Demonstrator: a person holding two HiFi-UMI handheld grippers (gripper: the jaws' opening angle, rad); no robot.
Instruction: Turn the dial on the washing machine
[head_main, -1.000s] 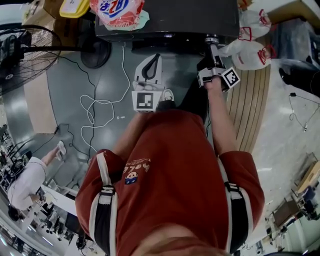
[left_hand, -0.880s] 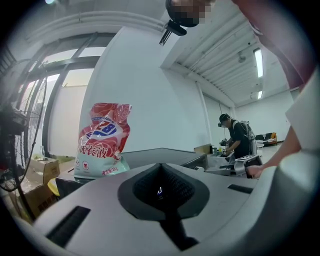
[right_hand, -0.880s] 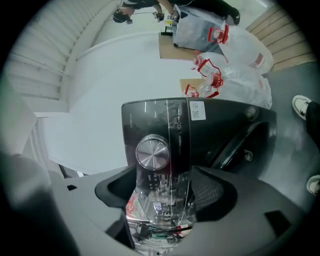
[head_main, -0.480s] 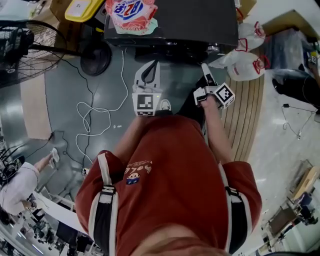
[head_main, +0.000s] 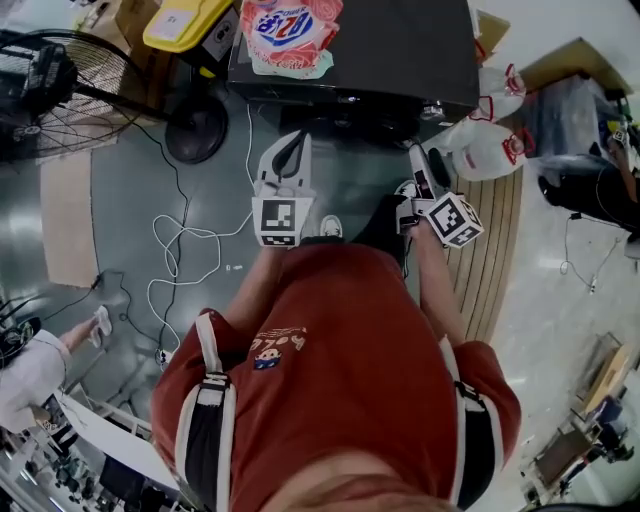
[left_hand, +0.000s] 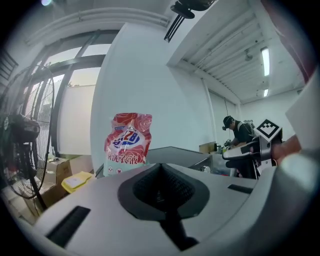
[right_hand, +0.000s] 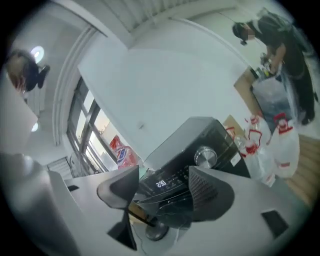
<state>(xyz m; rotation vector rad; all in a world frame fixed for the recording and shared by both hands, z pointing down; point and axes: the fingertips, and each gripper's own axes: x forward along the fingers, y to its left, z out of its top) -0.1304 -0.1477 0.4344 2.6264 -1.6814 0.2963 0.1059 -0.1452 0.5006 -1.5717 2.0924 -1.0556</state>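
the right gripper (right_hand: 160, 180) has its jaws apart and closing on nothing; through the gap only the lit display of the black box-shaped washing machine (right_hand: 200, 132) shows, well beyond the tips. the round silver metal dial (right_hand: 206, 156) sits on the machine's front panel, up and to the right of that gap, just past the right jaw's ribbed pad. the left gripper (left_hand: 162, 187) has its pads pressed together with nothing in them and is held low in front of the machine, idle.

the dial looks rigid and smooth, probably slippery at the face, and likely to turn in light clicks rather than needing force. the best hold is across its rim, one pad on each side, squarely centred so it spins without the pads sliding off.

a second ago, in the head view, the right gripper (head_main: 416, 165) reached up to the dial at the front edge of the washing machine (head_main: 380, 40); it has since drawn back toward the body and now stands clear of the panel. the left gripper (head_main: 288, 152) has hardly changed its pose. the red and white detergent pouch (head_main: 290, 28) stays on the machine's top.
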